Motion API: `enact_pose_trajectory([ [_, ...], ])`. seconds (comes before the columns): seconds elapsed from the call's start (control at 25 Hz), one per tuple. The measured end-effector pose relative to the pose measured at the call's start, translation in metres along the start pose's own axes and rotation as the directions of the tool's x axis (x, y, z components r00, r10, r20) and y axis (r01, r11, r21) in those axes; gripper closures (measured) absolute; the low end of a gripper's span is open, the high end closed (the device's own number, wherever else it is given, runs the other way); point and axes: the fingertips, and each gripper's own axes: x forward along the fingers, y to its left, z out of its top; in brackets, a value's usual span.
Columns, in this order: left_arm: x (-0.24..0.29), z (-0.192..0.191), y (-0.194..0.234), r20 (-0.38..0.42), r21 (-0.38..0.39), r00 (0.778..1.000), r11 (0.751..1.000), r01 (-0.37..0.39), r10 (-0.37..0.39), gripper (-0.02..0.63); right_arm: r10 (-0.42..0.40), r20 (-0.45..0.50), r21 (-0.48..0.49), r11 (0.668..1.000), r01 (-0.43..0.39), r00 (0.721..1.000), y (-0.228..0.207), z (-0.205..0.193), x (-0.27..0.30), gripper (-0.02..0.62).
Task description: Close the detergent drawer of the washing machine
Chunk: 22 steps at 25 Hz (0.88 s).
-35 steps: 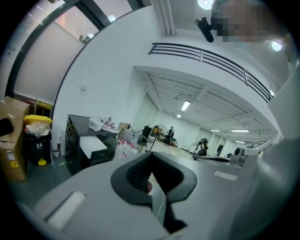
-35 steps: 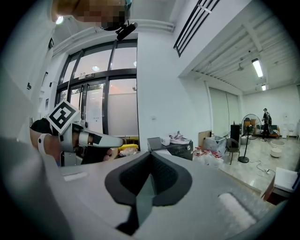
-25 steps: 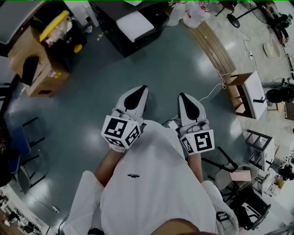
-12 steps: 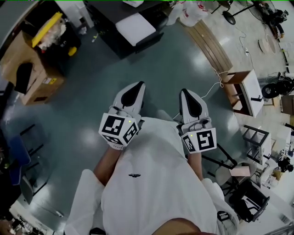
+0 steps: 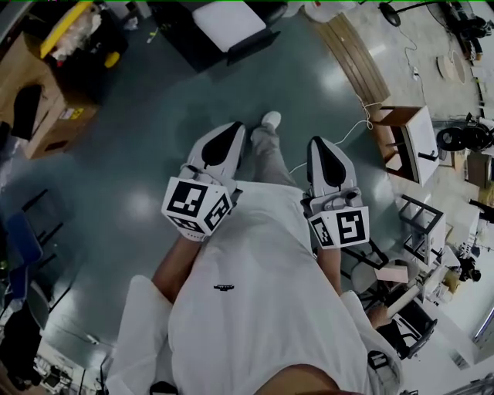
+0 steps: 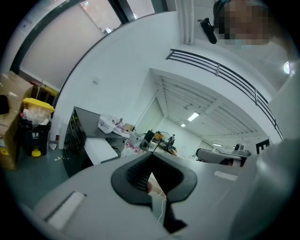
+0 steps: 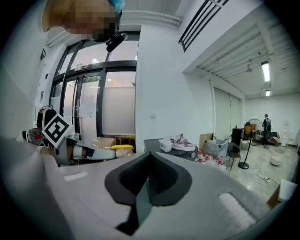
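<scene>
No washing machine or detergent drawer shows in any view. In the head view my left gripper (image 5: 234,133) and right gripper (image 5: 316,144) are held side by side in front of the person's white shirt, above a grey-green floor. Both have their jaws pressed together with nothing between them. The left gripper view looks across a room over the shut left gripper (image 6: 151,158). Over the shut right gripper (image 7: 150,158), the right gripper view takes in glass doors and a white wall. The left gripper's marker cube (image 7: 56,130) shows at that view's left.
Cardboard boxes (image 5: 35,100) and a yellow-lidded bin (image 6: 36,105) stand at the left. A black cabinet with a white top (image 5: 228,23) is ahead. A small wooden table (image 5: 409,139), a white cable (image 5: 351,146) and metal racks (image 5: 421,227) lie to the right. The person's shoe (image 5: 270,119) is stepping forward.
The room has slid toward me as the person walks forward; a leg and shoe now show between the grippers. Both grippers stay shut and level.
</scene>
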Motion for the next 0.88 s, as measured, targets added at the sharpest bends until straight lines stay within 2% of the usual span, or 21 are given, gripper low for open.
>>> enact_pose_trajectory([
  [0.16,0.003,0.006,0.009,0.031,0.006,0.998,0.999,-0.048,0.047,0.592,0.033,0.02,-0.009,0.999,-0.033,0.999,-0.006,0.003,0.01,0.6],
  [0.44,0.032,0.016,0.005,0.018,0.052,0.997,0.996,-0.078,0.078,0.592,0.079,0.044,0.016,0.997,-0.079,0.996,-0.039,0.007,0.039,0.6],
  [0.68,0.071,0.024,0.022,-0.009,0.056,0.993,0.991,-0.117,0.118,0.592,0.099,0.048,0.04,0.994,-0.101,0.994,-0.071,0.008,0.074,0.6],
  [0.88,0.122,0.036,0.024,-0.037,0.084,0.992,0.989,-0.12,0.123,0.592,0.117,0.054,0.06,0.991,-0.12,0.992,-0.111,0.013,0.105,0.6],
])
